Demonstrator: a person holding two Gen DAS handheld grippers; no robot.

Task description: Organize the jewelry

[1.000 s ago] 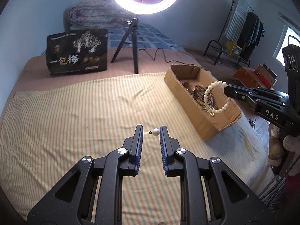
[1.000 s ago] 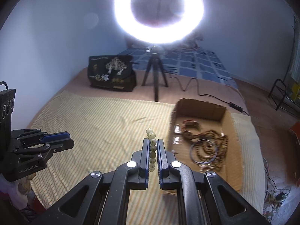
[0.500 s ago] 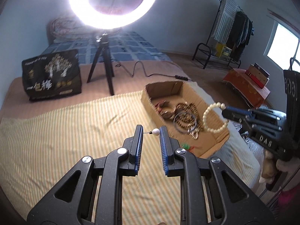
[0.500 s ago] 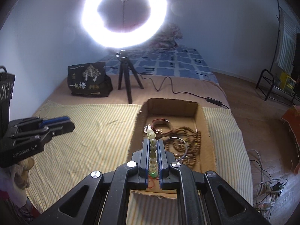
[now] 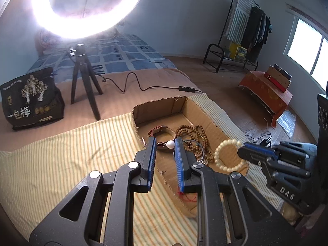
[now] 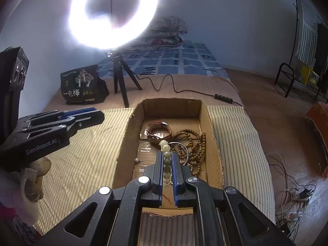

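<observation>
Pinching pearl pin (image 5: 170,144): left hand-held gripper (image 5: 164,146); right hand-held gripper (image 6: 166,160) clamps bead bracelet (image 6: 166,157), half hidden

— What is seen at the left gripper (image 5: 164,146)?
— A pearl pin (image 5: 170,143) is pinched between the blue pads (image 5: 152,152), which are held slightly apart, above the near end of a cardboard box (image 5: 162,108) set on a striped cloth (image 5: 67,155).

— And to the right?
— A pale bead bracelet (image 5: 230,155) is gripped by the right gripper (image 5: 243,151) over the box's right wall. Brown beads (image 5: 196,135) and a bangle (image 5: 159,129) are seen inside. A ring light (image 5: 88,6) is lit behind.
</observation>
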